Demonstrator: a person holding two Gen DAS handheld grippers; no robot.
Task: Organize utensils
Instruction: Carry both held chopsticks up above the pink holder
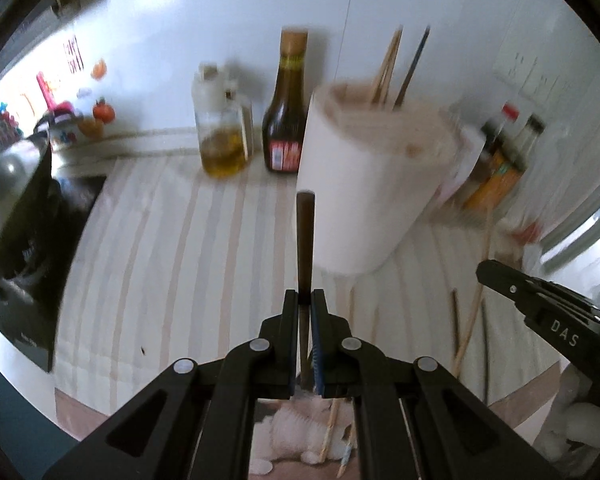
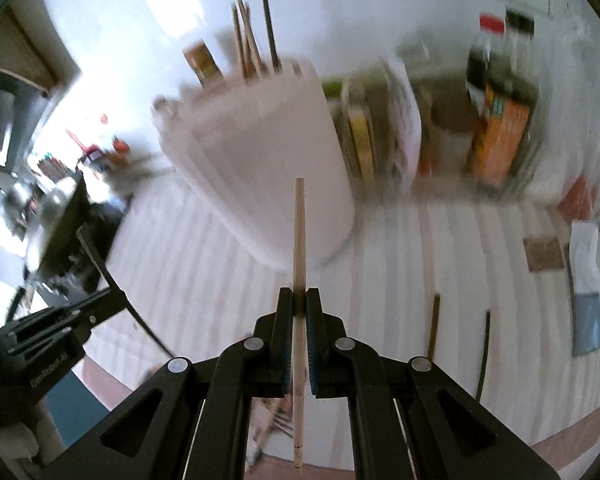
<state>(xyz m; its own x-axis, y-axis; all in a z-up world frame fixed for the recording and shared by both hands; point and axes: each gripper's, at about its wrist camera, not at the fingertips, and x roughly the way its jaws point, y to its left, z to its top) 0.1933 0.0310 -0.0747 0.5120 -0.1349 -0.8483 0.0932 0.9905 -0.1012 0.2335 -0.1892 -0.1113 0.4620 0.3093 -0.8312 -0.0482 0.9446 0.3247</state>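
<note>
The left tongs (image 1: 305,300) are clamped on a dark brown chopstick (image 1: 305,240), and the right tongs (image 2: 299,300) pinch a pale bamboo chopstick (image 2: 299,232); each stick points forward out of its tongs. Ahead of both stands the white utensil holder (image 1: 356,184), already holding several chopsticks (image 1: 388,68). More loose sticks (image 2: 434,332) lie on the striped tabletop (image 1: 160,240) to the right of the tongs. To do this well, I would carry each tip above the holder's rim, tilt the stick steeply downward, and release only once it is inside, one at a time.

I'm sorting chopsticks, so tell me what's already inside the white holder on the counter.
Several chopsticks stand in the white holder, light wooden ones and a dark one, tops poking out. Its opaque wall hides their lower ends and anything else inside.
</note>
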